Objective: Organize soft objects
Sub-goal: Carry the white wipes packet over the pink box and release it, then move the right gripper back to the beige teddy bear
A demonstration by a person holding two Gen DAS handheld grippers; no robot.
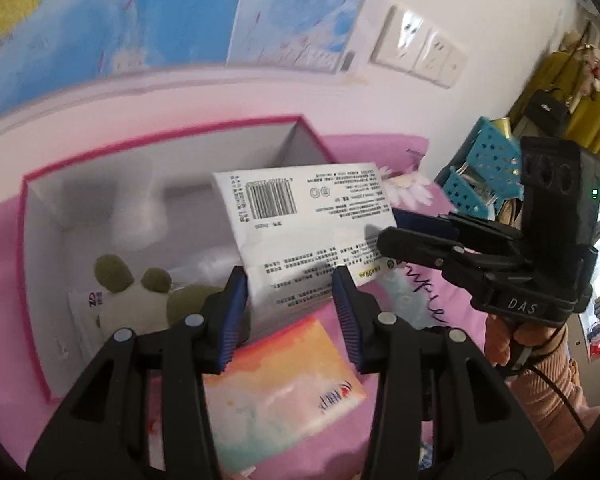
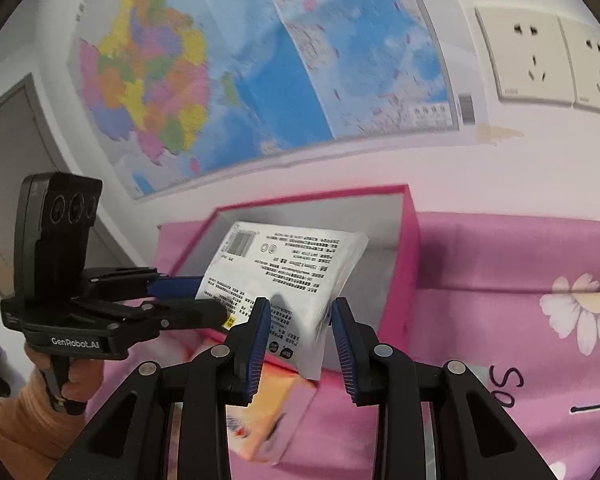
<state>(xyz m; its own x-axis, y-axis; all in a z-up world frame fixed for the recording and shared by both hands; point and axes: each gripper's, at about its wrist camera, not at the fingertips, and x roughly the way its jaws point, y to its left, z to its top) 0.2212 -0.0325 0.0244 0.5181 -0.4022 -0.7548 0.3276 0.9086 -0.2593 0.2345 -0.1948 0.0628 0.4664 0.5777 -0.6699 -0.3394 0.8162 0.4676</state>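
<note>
- So both grippers carry one white crinkly plastic tissue pack (image 1: 304,216) printed with black text and a barcode, and it hangs right over the open mouth of the pink-rimmed rectangular storage box (image 1: 40,280) with pale grey inner walls
- Left gripper (image 1: 290,300) pinches the pack's near edge between its blue ribbed pads, and the right gripper (image 1: 384,228) comes in from 3 o'clock in the left wrist view and clamps the pack's side
- From the right wrist view its own pads (image 2: 260,332) sit tight on the pack's lower corner, with the left gripper (image 2: 204,300) biting in from 9 o'clock, so both tongs are pinching the same pack
- My read: this is the carry-to-the-box step, pack not yet dropped
- Next move probably calls for lowering it past the rim toward the empty middle, then letting both grips go together so it doesn't swing or tip out
- Already inside at 8 o'clock: a cream and olive fuzzy plush toy (image 1: 140,292) lying on another white pack (image 1: 84,312)
- Still outside, just below the jaws at 6 o'clock, a flat glossy orange-and-pink tissue pack (image 1: 284,384) rests on the pink floral cotton bedsheet (image 2: 520,280)
- The held pack looks squishy and slippery, film creasing where it's squeezed, so it might slide
</note>
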